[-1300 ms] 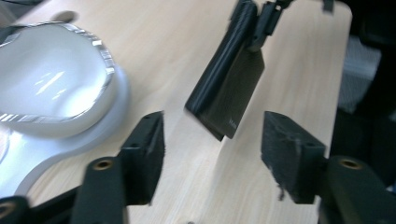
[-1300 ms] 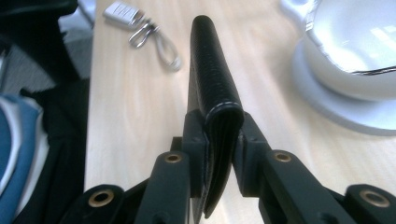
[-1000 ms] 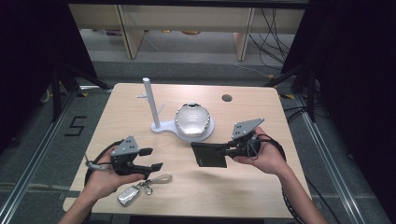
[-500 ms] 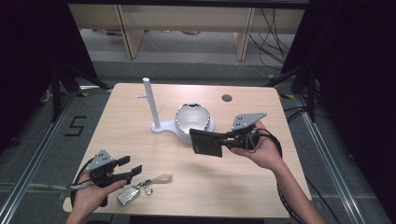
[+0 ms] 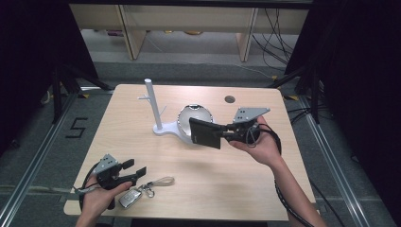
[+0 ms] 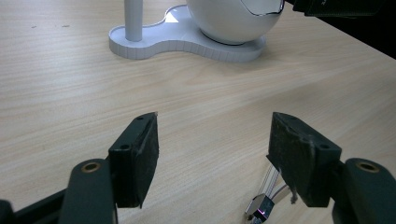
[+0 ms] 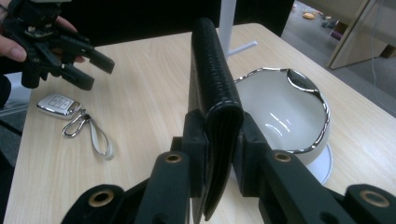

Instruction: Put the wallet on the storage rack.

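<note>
The table [image 5: 198,189] carries a white stand [image 5: 156,130] with a post and a round bowl [image 5: 187,116] on its base. A second ago the wallet [image 5: 205,134] lay flat on the wood in front of the bowl; now the right gripper [image 5: 227,135] holds it lifted off the surface, at the bowl's near rim. That suggests the wallet is being carried toward the bowl and is close to going in. In the right gripper view the jaws are pressed onto the wallet's folded edge from both sides, the wallet [image 7: 212,93] standing on edge between them.

The left gripper [image 5: 135,174] has drawn back to the near left corner of the table, away from the key fob [image 5: 128,198] it was over a second ago. Its jaws stand spread with nothing between them. The fob and its strap [image 5: 161,181] lie just beside it on the wood, so that item looks not yet dealt with.

The bowl [image 7: 280,119] is empty: its glossy white inside shows nothing resting in it
</note>
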`<state>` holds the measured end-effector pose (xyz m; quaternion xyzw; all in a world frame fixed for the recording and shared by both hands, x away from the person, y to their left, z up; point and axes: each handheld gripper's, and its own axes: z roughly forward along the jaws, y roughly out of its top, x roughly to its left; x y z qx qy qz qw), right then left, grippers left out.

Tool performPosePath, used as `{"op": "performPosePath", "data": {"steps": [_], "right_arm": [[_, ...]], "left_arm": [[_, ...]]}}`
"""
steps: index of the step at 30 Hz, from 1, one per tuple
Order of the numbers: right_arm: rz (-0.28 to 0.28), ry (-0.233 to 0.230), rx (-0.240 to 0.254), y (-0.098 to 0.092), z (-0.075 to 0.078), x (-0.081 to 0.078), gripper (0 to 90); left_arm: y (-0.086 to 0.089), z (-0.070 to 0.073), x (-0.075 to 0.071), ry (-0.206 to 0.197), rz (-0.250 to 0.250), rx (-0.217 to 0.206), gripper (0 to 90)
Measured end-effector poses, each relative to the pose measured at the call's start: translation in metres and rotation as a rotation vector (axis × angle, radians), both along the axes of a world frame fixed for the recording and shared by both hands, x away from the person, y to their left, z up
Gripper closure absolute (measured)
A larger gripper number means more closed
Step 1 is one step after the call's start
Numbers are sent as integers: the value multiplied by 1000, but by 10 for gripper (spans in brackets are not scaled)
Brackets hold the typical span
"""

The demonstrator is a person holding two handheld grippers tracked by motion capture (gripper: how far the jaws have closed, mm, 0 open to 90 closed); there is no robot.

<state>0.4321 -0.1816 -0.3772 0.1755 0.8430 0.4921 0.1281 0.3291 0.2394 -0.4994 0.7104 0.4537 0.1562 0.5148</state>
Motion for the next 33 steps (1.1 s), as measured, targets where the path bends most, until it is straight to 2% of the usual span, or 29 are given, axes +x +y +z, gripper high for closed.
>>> {"op": "performPosePath", "data": {"steps": [2, 3, 8, 9, 11, 14, 17, 18, 20, 21, 22, 23, 25, 27, 30, 33], "right_arm": [[-8, 17, 0, 0, 0, 0, 781], [-2, -8, 9, 1, 0, 4, 781], [-21, -8, 20, 3, 3, 7, 781], [-26, -24, 29, 4, 4, 9, 781], [-29, -10, 28, 4, 6, 9, 781], [-38, -36, 56, 7, 9, 16, 781], [-41, -27, 55, 8, 13, 19, 781], [-44, -48, 62, 9, 13, 22, 781], [-37, -45, 52, 9, 15, 23, 782], [-61, -30, 61, 11, 15, 23, 782], [-50, -62, 61, 11, 17, 28, 781], [-50, -41, 54, 11, 18, 28, 782], [-54, -64, 58, 13, 18, 32, 781], [-58, -53, 50, 13, 19, 34, 782], [-67, -70, 63, 16, 18, 38, 782], [-76, -46, 59, 16, 18, 40, 781]], "left_arm": [[1, 0, 0, -2, 1, -4, 332], [2, 0, 0, -7, 5, -6, 332], [2, 0, -1, -9, 15, -6, 333], [2, 0, -1, -5, 13, -9, 333], [2, 0, -1, -5, 13, -8, 333], [2, -1, 0, -6, 11, -18, 334], [2, -1, -1, -1, 16, -12, 334], [2, -1, -1, -2, 16, -14, 335], [2, -1, 0, 1, 16, -12, 335], [2, -1, -1, 2, 16, -11, 335], [2, -1, -1, -1, 17, -12, 336], [2, -1, 0, -1, 16, -14, 336], [2, -1, 0, -1, 16, -14, 336], [2, -1, -1, 1, 18, -10, 337], [2, -1, 0, -4, 9, -18, 337], [2, -1, 0, -4, 8, -19, 337]]}}
